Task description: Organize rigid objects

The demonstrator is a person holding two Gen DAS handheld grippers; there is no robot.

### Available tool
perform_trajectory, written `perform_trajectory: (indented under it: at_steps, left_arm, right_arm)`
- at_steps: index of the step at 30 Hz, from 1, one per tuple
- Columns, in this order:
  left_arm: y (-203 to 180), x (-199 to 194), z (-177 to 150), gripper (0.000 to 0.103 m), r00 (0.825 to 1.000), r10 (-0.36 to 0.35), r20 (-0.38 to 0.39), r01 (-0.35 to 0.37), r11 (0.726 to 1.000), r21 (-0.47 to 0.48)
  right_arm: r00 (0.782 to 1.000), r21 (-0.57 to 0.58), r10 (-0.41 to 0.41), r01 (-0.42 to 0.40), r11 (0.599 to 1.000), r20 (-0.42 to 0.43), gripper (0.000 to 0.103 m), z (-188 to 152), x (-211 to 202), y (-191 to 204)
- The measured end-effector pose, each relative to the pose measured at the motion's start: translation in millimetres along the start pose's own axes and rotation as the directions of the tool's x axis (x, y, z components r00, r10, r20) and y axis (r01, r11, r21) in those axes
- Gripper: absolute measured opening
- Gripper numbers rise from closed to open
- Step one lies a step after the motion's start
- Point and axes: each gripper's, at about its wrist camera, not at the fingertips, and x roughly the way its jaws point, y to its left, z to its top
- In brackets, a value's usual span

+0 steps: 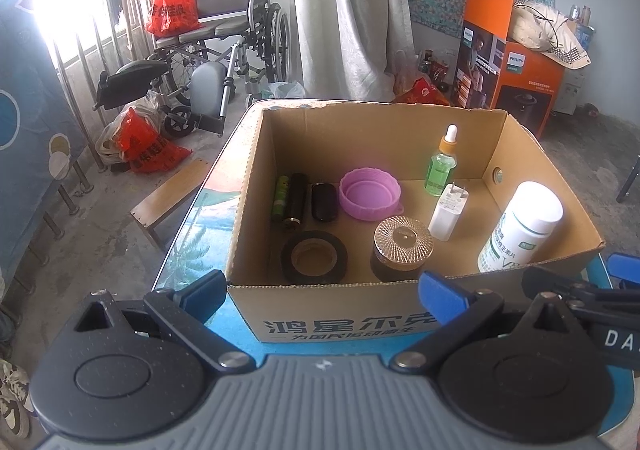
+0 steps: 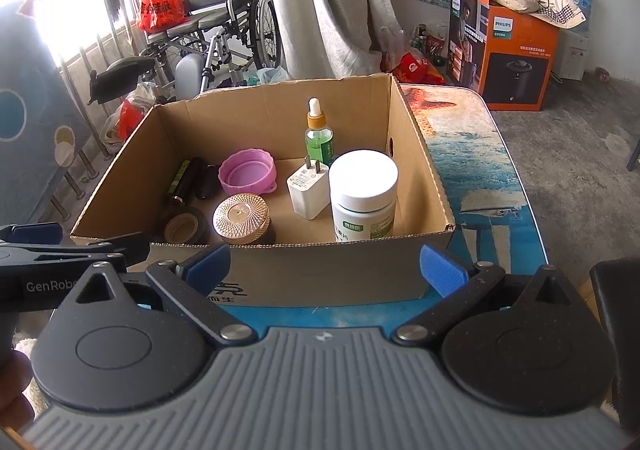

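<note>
An open cardboard box (image 1: pixel 248 186) (image 2: pixel 424 158) stands on the table. Inside are a white pill bottle (image 1: pixel 520 228) (image 2: pixel 363 194), a white charger plug (image 1: pixel 447 212) (image 2: pixel 308 188), a green dropper bottle (image 1: pixel 441 166) (image 2: pixel 319 134), a purple lid (image 1: pixel 370 192) (image 2: pixel 247 171), a jar with a ribbed gold lid (image 1: pixel 403 240) (image 2: pixel 240 217), a black tape roll (image 1: pixel 313 256) (image 2: pixel 185 228) and dark tubes (image 1: pixel 295 198) (image 2: pixel 188 180). My left gripper (image 1: pixel 322 298) and my right gripper (image 2: pixel 326 270) are both open and empty, just in front of the box's near wall.
The table has a blue sea-print cover (image 2: pixel 492 178). Behind stand a wheelchair (image 1: pixel 224 30), red bags (image 1: pixel 148 146), a curtain (image 1: pixel 352 10) and an orange Philips box (image 2: pixel 516 62). A wooden bench (image 1: pixel 172 194) is left of the table.
</note>
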Motion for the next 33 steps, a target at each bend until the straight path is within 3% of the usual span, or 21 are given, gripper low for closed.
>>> perform_trajectory:
  at_steps: [33]
  left_arm:
    - [-1.2, -1.7, 0.2, 0.103, 1.0, 0.002, -0.001, -0.002, 1.0, 0.001]
  right_arm:
    - [1.0, -0.002, -0.006, 0.006, 1.0, -0.002, 0.102, 0.2, -1.4, 2.0]
